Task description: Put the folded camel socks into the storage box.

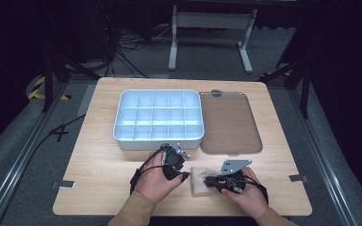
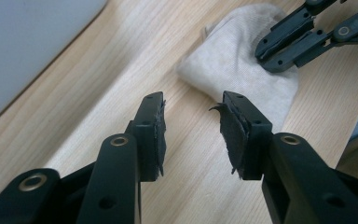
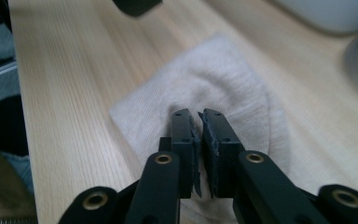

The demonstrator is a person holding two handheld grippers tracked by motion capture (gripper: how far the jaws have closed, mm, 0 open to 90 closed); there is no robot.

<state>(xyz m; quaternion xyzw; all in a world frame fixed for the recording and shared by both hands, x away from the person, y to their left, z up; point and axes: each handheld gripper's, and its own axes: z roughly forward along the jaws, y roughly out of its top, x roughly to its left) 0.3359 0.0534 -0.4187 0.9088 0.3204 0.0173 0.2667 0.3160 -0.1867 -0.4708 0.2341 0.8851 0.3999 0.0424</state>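
We see a small folded piece of pale cloth (image 1: 199, 181) lying flat on the wooden table (image 1: 99, 160), at its near edge, between our two claws. In the right gripper view the cloth (image 3: 214, 88) spreads out under and ahead of the right claw (image 3: 200, 114), whose jaws are drawn almost together with only a thin slit between their pads; they sit low over the fabric, but we cannot tell whether any of it is pinched between them. From above, that right claw (image 1: 207, 181) reaches in over the cloth's right side.

The left claw (image 2: 193, 107) stands open, a wide gap between its jaws and bare wood showing through it. The cloth (image 2: 242, 70) lies just ahead of its tips and a little to the right, its nearest corner close to the right jaw but not between the pads. Farther ahead in that view, the right claw (image 2: 268, 53) rests on the cloth's far end. In the high view the left claw (image 1: 185, 176) is just left of the cloth.

Beyond both claws sits a white compartment tray (image 1: 122, 141), divided into many cells, and to its right a brownish translucent lid (image 1: 231, 125) lies flat, touching or nearly touching the tray's side.
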